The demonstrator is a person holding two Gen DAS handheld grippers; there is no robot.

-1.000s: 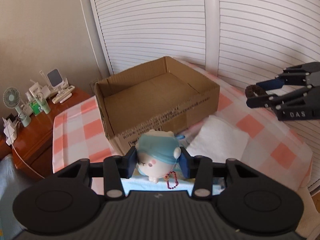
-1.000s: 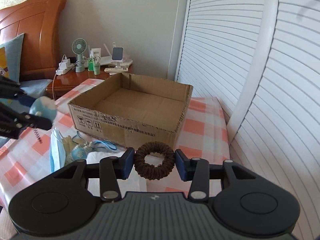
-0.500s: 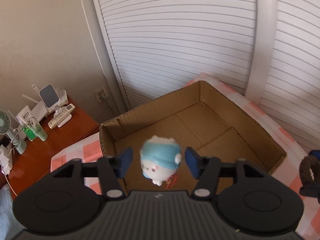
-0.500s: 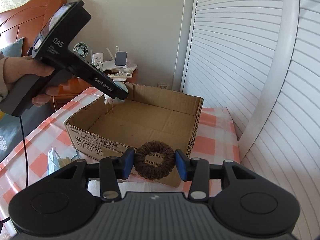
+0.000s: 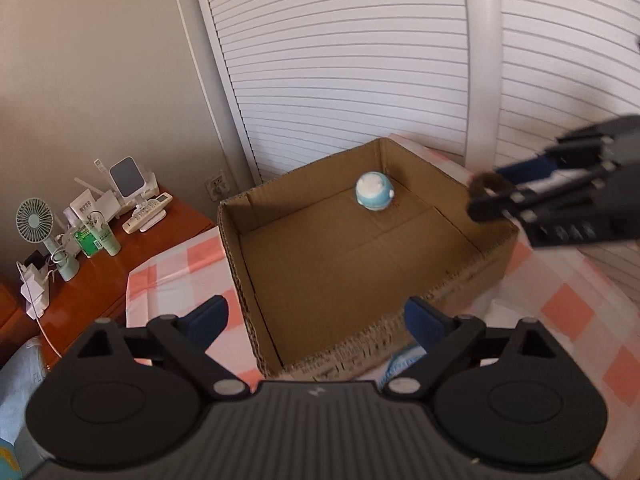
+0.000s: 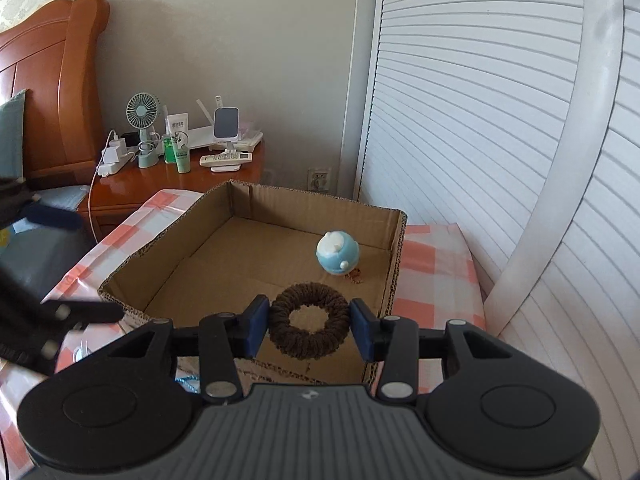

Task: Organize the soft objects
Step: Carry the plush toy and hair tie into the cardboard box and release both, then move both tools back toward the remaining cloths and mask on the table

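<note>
An open cardboard box (image 5: 448,288) (image 6: 176,236) stands on a pink-checked cloth. A small blue and white plush toy (image 5: 374,191) (image 6: 338,255) lies on the box floor near its far corner. My left gripper (image 5: 316,318) hangs over the box's near wall; its jaws are opening wide with nothing between them. My right gripper (image 6: 308,322) is shut on a brown knitted ring (image 6: 309,320) and holds it above the box's near edge. That right gripper (image 5: 492,196) also shows blurred at the right in the left wrist view, the ring (image 5: 486,184) at its tips.
A wooden bedside table (image 6: 168,180) (image 5: 108,268) carries a small fan (image 6: 142,112), a green tube, a remote and chargers. White slatted doors (image 6: 480,120) run behind and to the right. A wooden headboard (image 6: 52,80) stands at the left. Blue fabric (image 5: 400,360) peeks below the box.
The left gripper carried the plush toy over the box and let go of it; the toy now lies inside. The right gripper moved up to the box with the ring.
</note>
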